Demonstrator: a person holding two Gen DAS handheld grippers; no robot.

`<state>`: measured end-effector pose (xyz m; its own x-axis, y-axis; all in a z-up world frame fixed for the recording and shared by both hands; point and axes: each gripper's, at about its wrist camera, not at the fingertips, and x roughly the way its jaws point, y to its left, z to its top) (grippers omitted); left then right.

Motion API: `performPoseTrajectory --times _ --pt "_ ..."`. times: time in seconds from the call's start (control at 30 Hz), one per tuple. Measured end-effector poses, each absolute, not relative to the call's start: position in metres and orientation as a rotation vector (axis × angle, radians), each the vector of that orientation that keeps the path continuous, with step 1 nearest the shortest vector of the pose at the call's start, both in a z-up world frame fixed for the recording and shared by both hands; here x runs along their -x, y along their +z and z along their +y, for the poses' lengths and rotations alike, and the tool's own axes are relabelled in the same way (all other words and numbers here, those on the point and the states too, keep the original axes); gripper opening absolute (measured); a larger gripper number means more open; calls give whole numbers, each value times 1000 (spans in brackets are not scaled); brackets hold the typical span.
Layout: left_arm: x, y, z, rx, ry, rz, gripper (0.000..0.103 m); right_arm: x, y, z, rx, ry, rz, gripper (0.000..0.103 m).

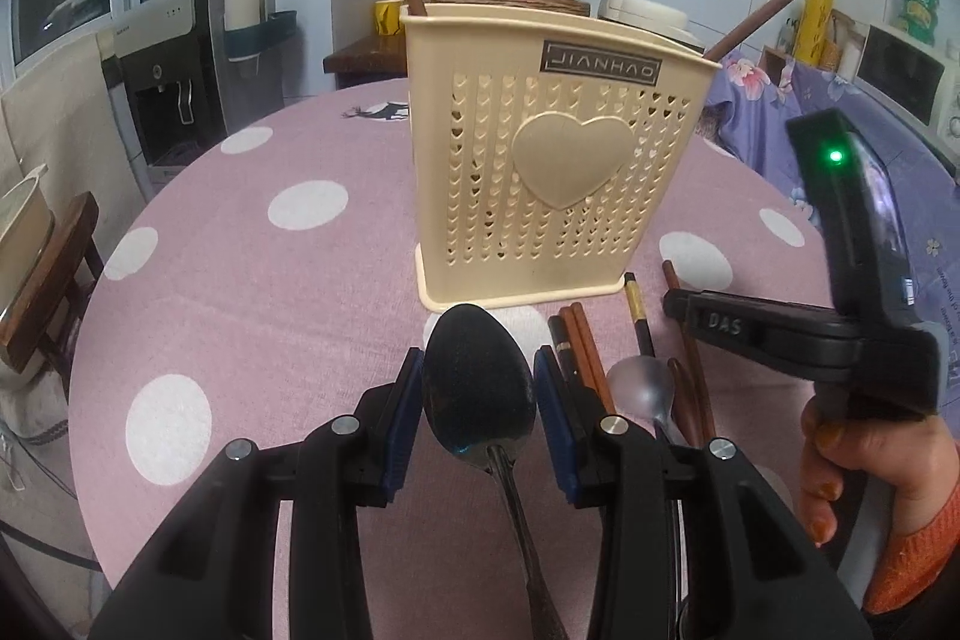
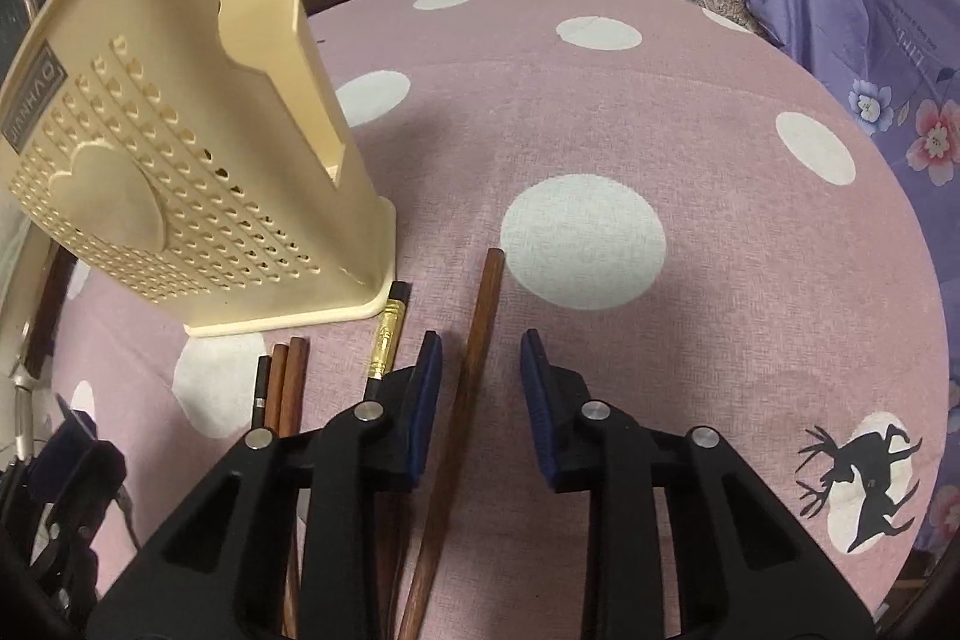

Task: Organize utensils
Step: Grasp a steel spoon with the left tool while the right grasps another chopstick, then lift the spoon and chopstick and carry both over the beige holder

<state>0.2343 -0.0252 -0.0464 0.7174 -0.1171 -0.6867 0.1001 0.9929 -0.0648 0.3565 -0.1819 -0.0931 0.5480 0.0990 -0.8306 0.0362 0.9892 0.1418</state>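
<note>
Left wrist view: left gripper (image 1: 477, 388) clasps a dark metal spoon (image 1: 478, 388), bowl pointing toward the cream perforated plastic holder (image 1: 558, 160); right gripper (image 2: 480, 400) straddles a brown wooden chopstick (image 2: 474, 358) lengthwise, unclamped.

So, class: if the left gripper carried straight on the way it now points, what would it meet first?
Most likely the cream utensil holder, near its base: it stands directly ahead of the left gripper, beyond the dark spoon between its pads. Depth is uncertain.

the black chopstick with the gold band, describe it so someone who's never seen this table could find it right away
Start at the cream utensil holder standing on the pink polka-dot tablecloth. Just off the holder's near right corner, several chopsticks lie side by side. The black chopstick with the gold band lies between a brown pair and a single brown chopstick; no other there has a shiny gold wrap.
</note>
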Motion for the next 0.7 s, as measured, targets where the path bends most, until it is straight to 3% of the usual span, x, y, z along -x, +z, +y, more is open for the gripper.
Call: performPoseTrajectory --times 0.17,0.47,0.7 --pt "-233 -40 -26 33 -132 719 37 -361 -94 -178 -116 16 997 10" --pt "-233 -30 -19 62 -141 666 37 -366 -91 -204 -261 43 970 8" --pt "-230 -21 -10 86 -132 621 37 -348 -65 -228 -344 63 841 8"
